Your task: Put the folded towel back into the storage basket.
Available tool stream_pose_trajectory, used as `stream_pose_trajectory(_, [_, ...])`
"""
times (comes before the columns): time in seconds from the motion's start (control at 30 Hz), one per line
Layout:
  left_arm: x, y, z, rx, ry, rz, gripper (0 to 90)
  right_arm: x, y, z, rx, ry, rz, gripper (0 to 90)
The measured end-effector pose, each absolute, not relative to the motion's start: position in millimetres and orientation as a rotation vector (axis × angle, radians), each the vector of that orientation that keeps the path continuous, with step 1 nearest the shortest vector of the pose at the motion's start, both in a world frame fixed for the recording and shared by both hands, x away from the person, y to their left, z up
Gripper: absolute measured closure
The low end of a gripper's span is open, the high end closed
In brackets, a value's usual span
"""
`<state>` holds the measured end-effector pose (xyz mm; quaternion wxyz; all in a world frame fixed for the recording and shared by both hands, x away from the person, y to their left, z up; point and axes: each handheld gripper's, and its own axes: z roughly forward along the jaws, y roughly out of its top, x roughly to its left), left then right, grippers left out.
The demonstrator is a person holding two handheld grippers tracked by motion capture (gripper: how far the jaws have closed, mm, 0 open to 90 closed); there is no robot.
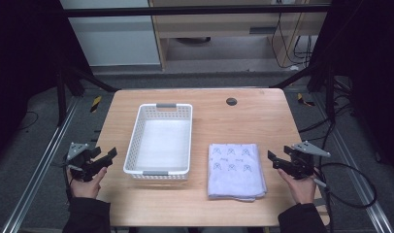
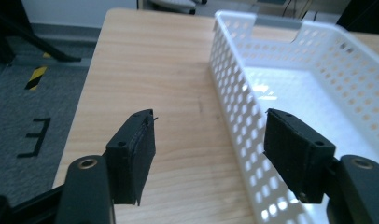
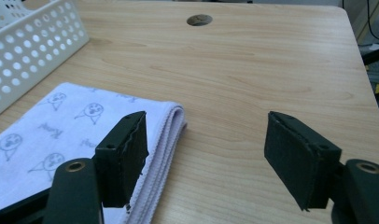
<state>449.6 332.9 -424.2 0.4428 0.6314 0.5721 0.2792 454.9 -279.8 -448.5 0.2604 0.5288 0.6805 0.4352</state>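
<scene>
Folded towel [image 1: 235, 170] lies flat on the table [image 1: 248, 121], just to the right of the white perforated basket [image 1: 159, 141] and apart from it. The right gripper [image 1: 273, 160], held in the person's right hand [image 1: 301, 187], hovers just beyond the towel's right edge, jaws spread with nothing between them. In the right gripper view the towel [image 3: 71, 135] lies under and beside one jaw, its folded edge running between the two jaws; no pad touches it. The left gripper [image 1: 107, 156], held in the left hand [image 1: 86, 184], sits on the far side of the basket from the towel, just off the basket's near left corner, well apart from the towel. Its jaws are likewise spread and empty; in the left gripper view the basket's wall [image 2: 234, 107] runs between them.

Markings: the towel is pale lilac, printed with small cartoon faces and short script words, too small to read. No label is legible on the basket, which has grey handle grips at both ends.

Surface: light wood-grain table with a round cable hole [image 1: 231, 101] beyond the towel. The floor around is grey carpet with yellow-black hazard tape [image 1: 95, 103]; cables trail right of the table.
</scene>
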Motion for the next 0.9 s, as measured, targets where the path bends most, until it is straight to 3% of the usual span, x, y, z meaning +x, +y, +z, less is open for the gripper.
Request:
stream_pose_trajectory(0.43, [439.5,296.7,-406.9,1.620,1.339,0.684,35.4,453.5,-275.9,-428.1,1.402,1.827,1.240,27.4])
stream_pose_trajectory(0.9, [438.0,253.4,-401.0,1.686,1.253,0.676,34.8,458.8,-267.5,-417.2,1.332,1.850,1.194,33.1])
